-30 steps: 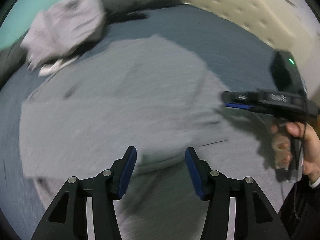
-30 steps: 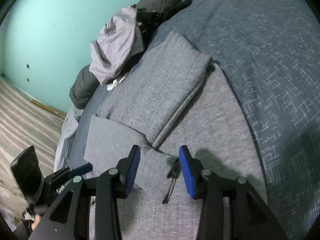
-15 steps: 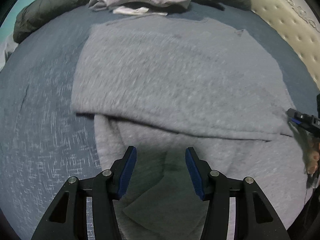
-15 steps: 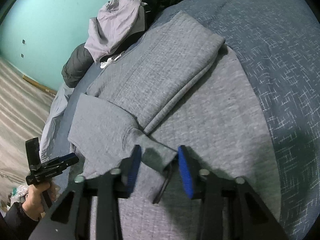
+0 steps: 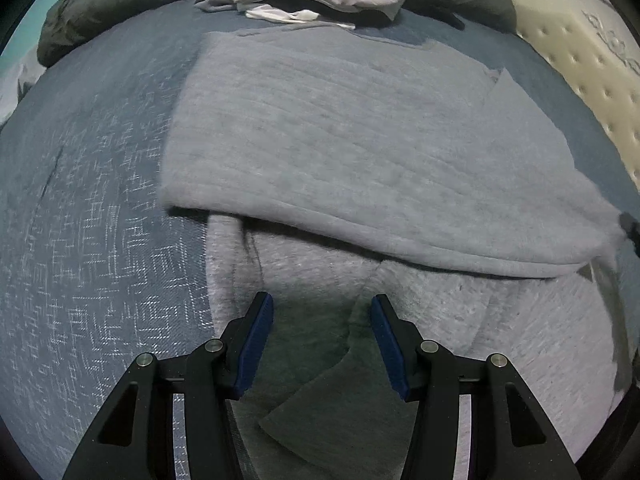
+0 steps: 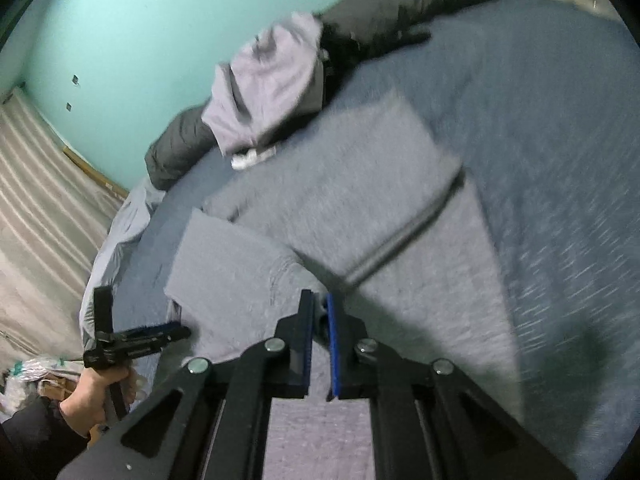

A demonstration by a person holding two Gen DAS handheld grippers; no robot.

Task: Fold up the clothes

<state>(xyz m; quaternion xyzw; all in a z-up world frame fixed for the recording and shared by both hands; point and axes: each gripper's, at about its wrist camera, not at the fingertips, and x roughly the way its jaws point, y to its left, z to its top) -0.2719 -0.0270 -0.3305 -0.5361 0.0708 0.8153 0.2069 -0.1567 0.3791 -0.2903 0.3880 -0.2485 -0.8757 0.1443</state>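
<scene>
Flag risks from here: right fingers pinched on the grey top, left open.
1. Right gripper holds only a thin pinch of the grey top; it could slip out mid-fold.
2. Left gripper grips nothing, so a one-sided pull may skew the fold.

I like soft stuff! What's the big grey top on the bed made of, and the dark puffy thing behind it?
The grey top looks like soft knitted or quilted cotton-type fabric: matte, slightly fuzzy, with faint stitched lines across it. The dark puffy thing looks like a smooth padded jacket or duvet, probably synthetic: it bulges in rounded rolls with a slight sheen. The exact fibres cannot be told.
</scene>
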